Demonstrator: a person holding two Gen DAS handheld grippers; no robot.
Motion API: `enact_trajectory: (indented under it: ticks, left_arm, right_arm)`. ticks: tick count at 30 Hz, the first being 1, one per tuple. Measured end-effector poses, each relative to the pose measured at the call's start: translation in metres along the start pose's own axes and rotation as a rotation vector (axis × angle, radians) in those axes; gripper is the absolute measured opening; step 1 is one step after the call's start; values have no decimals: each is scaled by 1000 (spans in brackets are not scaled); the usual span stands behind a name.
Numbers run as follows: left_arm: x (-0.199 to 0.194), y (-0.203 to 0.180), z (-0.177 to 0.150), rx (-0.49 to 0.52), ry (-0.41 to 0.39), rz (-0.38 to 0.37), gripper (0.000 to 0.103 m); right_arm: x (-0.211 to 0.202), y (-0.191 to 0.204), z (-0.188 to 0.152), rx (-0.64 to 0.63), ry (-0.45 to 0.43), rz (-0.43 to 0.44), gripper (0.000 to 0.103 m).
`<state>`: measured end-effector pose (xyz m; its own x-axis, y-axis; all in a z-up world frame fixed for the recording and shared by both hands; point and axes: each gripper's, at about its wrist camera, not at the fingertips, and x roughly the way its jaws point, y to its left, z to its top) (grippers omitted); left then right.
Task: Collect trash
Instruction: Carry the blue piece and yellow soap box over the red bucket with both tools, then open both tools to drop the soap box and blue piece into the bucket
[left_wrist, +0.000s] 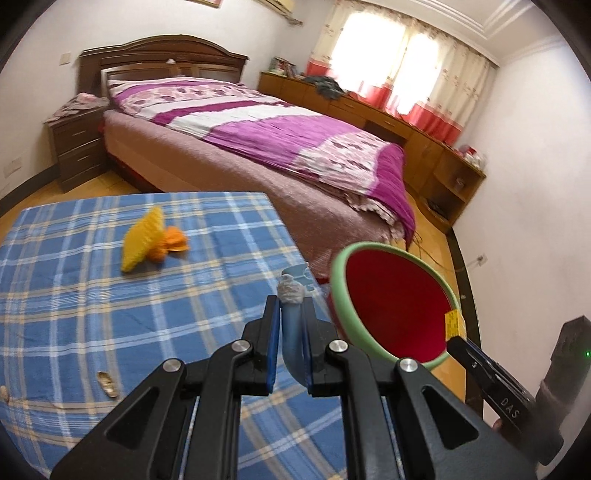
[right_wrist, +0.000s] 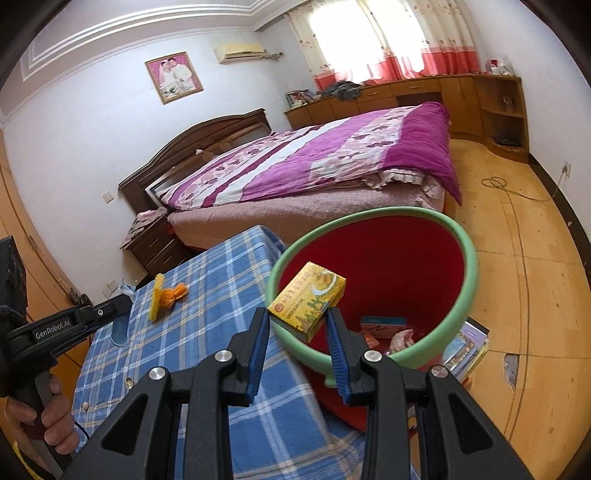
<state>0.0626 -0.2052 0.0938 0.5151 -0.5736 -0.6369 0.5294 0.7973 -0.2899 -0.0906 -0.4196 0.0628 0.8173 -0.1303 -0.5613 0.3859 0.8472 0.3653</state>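
Both tools, loaded, hover by the table edge (left_wrist: 288, 236) beside the bin (right_wrist: 467, 266).

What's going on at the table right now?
A person is clearing trash off the checked tablecloth into a red bin with a green rim. The right hand-held gripper holds a yellow box at the bin's rim. The left hand-held gripper is shut on a bluish item. An orange-and-yellow scrap lies on the cloth.

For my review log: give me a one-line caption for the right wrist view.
Right gripper holds a yellow box over the rim of a red bin beside the checked table.
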Motion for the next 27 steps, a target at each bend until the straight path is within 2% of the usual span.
enact_trajectory:
  ticks: [15,19,27]
  left_arm:
    - [67,-77,1,152,101,-117,10]
    - [89,-90,1,162,127,-146,10]
    - [118,-106,-1,198,154,-160,10]
  right_arm:
    - [11,-56,4,96,2,-74,34]
    - [16,-66,4,109,3,-98,34]
    - [26,-79,5,134,17,-109,35]
